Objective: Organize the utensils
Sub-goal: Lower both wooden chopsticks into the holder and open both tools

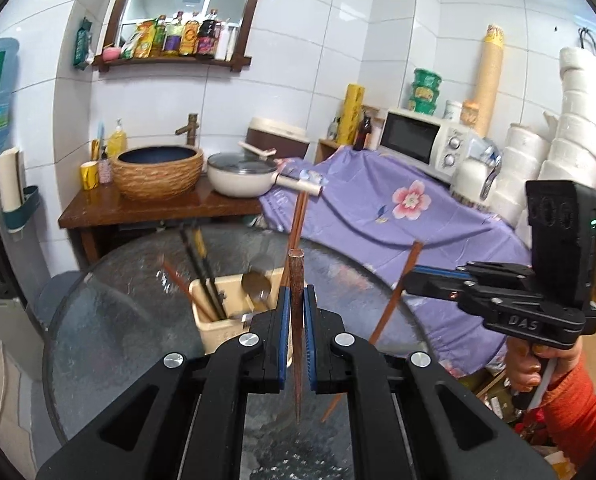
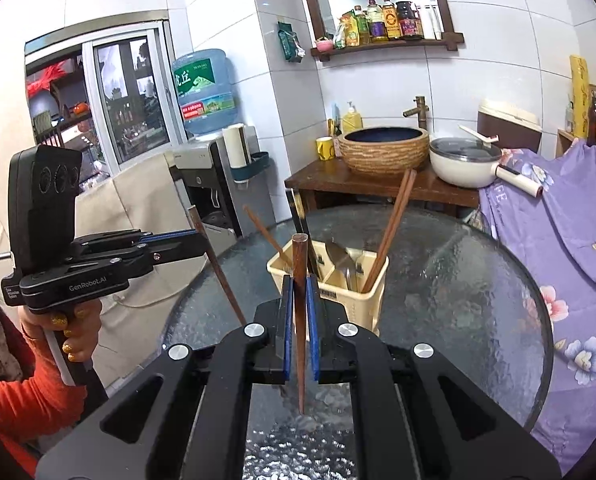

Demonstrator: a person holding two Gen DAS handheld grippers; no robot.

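Observation:
My left gripper (image 1: 297,296) is shut on a brown wooden chopstick (image 1: 297,340), held upright above the round glass table (image 1: 110,332). My right gripper (image 2: 298,288) is shut on another brown chopstick (image 2: 300,344), also upright. Each gripper shows in the other's view: the right gripper (image 1: 412,278) with its chopstick (image 1: 394,300), the left gripper (image 2: 196,240) with its chopstick (image 2: 218,268). A cream utensil holder (image 2: 338,292) stands on the table just beyond both grippers; it also shows in the left wrist view (image 1: 218,328). It holds brown chopsticks (image 2: 390,232), dark chopsticks (image 1: 202,272) and metal spoons (image 1: 256,284).
A wooden stand (image 2: 330,184) behind the table carries a woven basin (image 2: 386,152) and a lidded white pot (image 2: 466,164). A purple floral cloth (image 2: 558,240) covers the counter to the right, with a microwave (image 1: 422,144). A water dispenser (image 2: 210,176) stands at the left.

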